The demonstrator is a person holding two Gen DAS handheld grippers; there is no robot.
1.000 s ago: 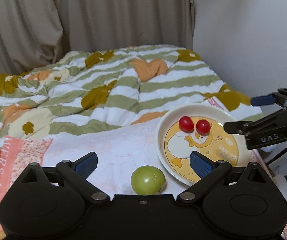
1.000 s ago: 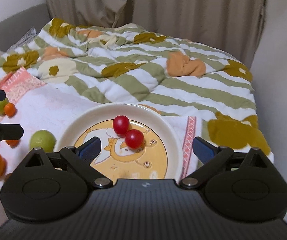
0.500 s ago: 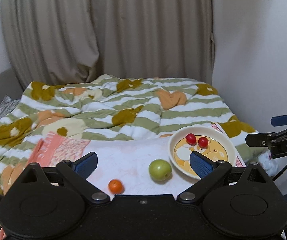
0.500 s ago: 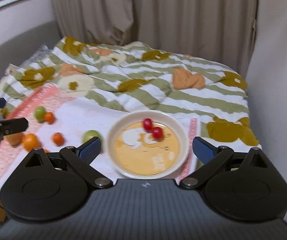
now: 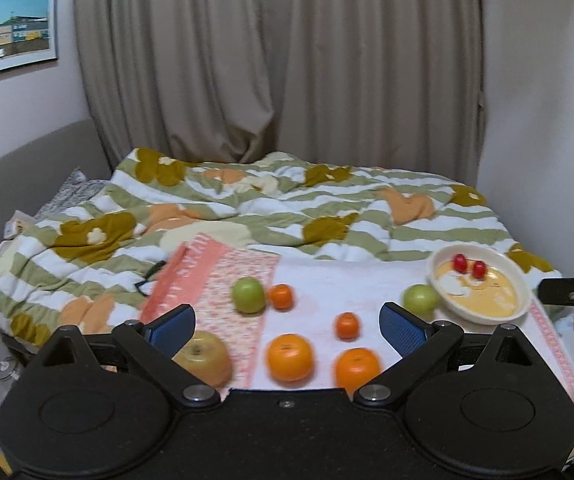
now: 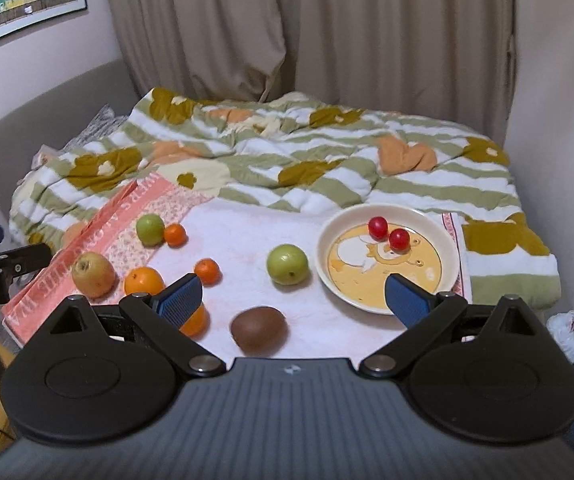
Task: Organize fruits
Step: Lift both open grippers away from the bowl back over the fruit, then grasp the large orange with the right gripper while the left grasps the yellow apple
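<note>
both my grippers hang above the near edge of the white towel (image 6: 247, 236) with jaws spread wide and nothing between them: the left gripper (image 5: 287, 322) looks over the oranges, the right gripper (image 6: 293, 298) over the brown fuzzy kiwi (image 6: 258, 329). only the two red cherry tomatoes (image 6: 388, 233) sit in the shallow cream plate with the yellow cartoon print (image 6: 443, 236); everything else lies loose on the towel. the round green apple nearest the plate (image 6: 288, 264) rests just beside its rim, so i judge that a clumsy descent could nudge it, or tip the plate on the soft bedding. the small round mandarin (image 6: 207, 271) and the large orange (image 5: 289, 357) look likely to roll if a finger clips them off-centre. the yellowish pear-like fruit (image 6: 93, 274) sits near the towel's left edge, where a push might send it off.
</note>
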